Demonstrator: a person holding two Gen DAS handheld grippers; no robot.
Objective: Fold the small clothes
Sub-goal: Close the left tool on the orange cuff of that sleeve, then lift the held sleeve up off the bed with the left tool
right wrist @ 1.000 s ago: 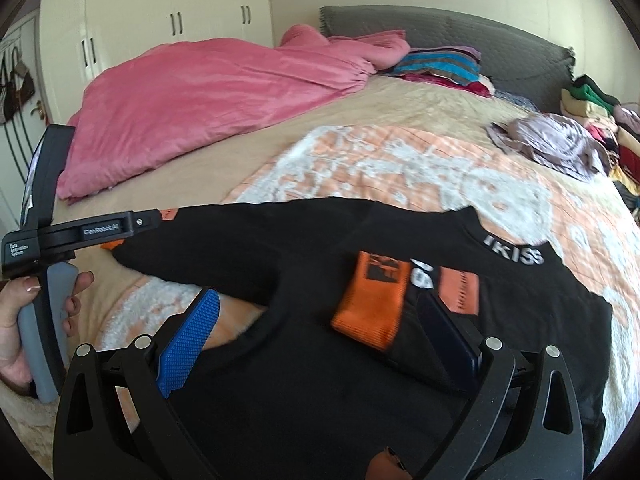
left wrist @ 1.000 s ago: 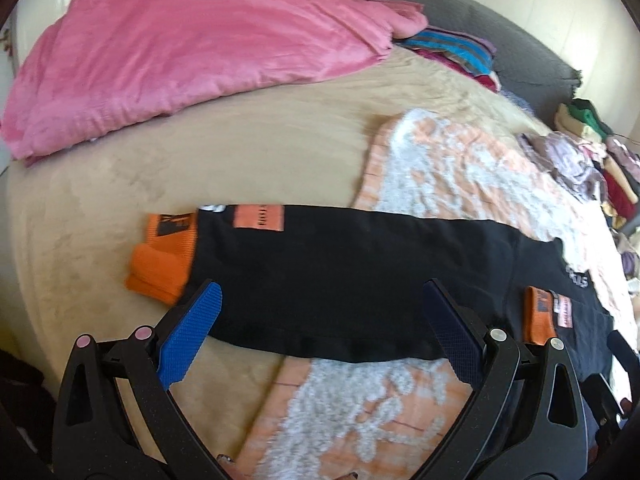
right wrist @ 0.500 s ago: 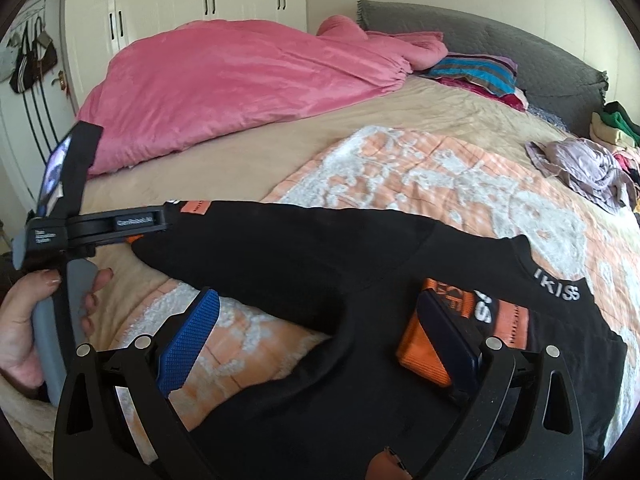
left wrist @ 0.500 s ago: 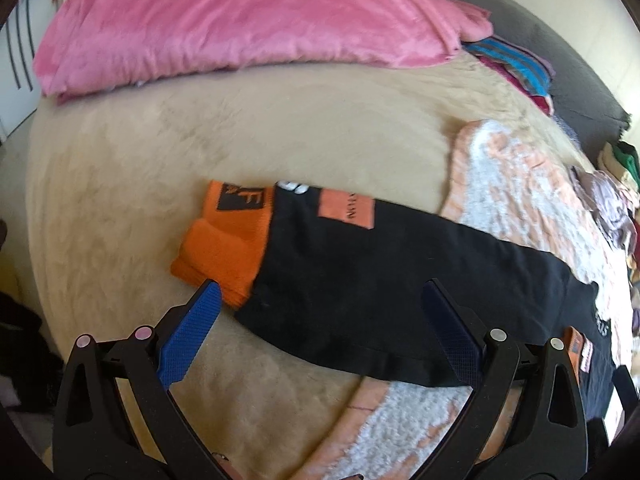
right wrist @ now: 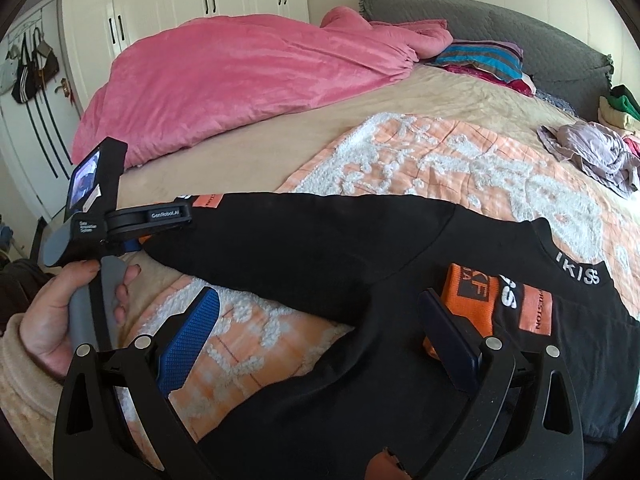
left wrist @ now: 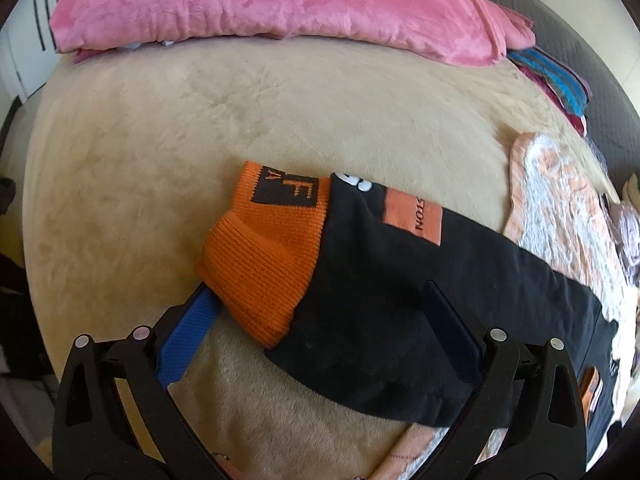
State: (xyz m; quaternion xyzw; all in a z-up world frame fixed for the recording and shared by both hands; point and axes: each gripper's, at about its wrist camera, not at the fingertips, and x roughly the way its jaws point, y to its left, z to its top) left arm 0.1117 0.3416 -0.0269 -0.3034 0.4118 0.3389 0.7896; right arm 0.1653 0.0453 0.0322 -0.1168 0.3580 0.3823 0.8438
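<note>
Holding a two-finger tool in each hand, we are working over a black sweatshirt (right wrist: pixel 360 248) with orange ribbed cuffs, spread across a beige bed cover (left wrist: pixel 280 112) and an orange-and-white patterned blanket (right wrist: pixel 460 160).

Our left gripper (left wrist: pixel 320 324) is standing with its fingers spread wide around the end of one sleeve. The left finger's blue pad (left wrist: pixel 188 340) is lying partly under the edge of the orange cuff (left wrist: pixel 260 256), and the right finger is resting against the black sleeve fabric; cuff and sleeve end are lying between the two. From the right wrist view, the same tool (right wrist: pixel 132 224) is sitting at the far tip of the outstretched sleeve, gripped in our left hand (right wrist: pixel 60 320).

Our right gripper (right wrist: pixel 320 336) is also spread open and clasping nothing. Black fabric of the underarm is lying between its fingers, while the second orange cuff (right wrist: pixel 468 300), folded onto the chest, is sitting just beyond the right finger.

Ahead of the fingers, a pink duvet (right wrist: pixel 240 80) is heaped.
</note>
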